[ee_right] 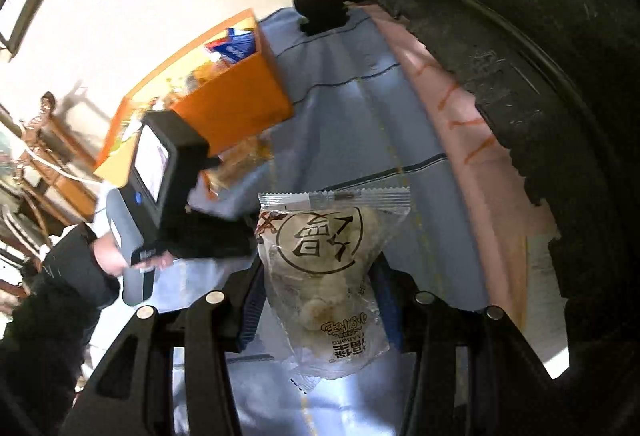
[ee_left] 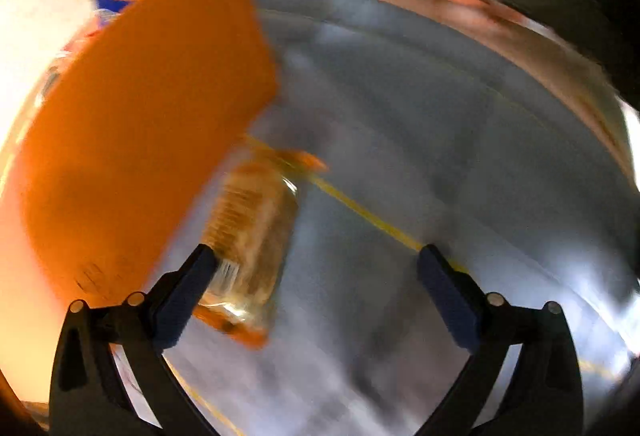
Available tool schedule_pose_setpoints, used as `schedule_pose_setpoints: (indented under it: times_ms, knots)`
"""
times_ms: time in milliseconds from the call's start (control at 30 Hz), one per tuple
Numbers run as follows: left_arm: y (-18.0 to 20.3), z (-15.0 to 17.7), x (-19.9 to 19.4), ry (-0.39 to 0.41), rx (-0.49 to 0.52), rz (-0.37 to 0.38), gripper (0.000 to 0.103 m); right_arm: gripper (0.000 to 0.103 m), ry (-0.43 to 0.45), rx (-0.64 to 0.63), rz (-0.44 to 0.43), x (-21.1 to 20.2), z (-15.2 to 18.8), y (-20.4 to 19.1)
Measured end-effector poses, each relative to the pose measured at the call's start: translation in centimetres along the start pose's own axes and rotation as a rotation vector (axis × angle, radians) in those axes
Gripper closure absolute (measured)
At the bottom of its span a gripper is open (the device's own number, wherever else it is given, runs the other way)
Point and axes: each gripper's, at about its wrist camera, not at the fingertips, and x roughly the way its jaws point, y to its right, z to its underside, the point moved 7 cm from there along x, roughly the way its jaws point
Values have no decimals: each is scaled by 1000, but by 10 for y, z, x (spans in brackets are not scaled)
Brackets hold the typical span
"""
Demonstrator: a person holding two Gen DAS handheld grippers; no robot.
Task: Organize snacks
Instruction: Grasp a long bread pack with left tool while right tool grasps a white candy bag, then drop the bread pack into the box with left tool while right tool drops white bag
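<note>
Two tools: right (ee_right: pixel 320 300) clamps clear packet (ee_right: pixel 324 276); left (ee_left: pixel 316 276) gapes beside orange box (ee_left: pixel 140 140).

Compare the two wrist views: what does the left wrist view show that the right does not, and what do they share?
Only the left view shows the left tool from behind, wide open and holding nothing.

Only the right view shows the right tool shut on a clear snack packet, blue packets inside the box, and wooden furniture.

Both show the orange box, the orange-edged packet beside it, and the blue-grey cloth.

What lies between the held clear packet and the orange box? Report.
Right wrist view: the left gripper and a blurred orange snack packet on blue cloth.
</note>
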Motion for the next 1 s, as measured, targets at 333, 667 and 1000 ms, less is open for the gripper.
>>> schedule_pose_setpoints:
  times_ms: [333, 667, 1000]
  knots:
    - [-1, 31, -35, -22, -103, -8, 4, 53, 62, 37, 25, -24, -7, 9]
    - [-21, 21, -3, -91, -367, 22, 6, 53, 64, 4, 79, -18, 5, 11]
    - [-19, 16, -58, 19, -405, 19, 68, 53, 120, 6, 2, -18, -14, -3]
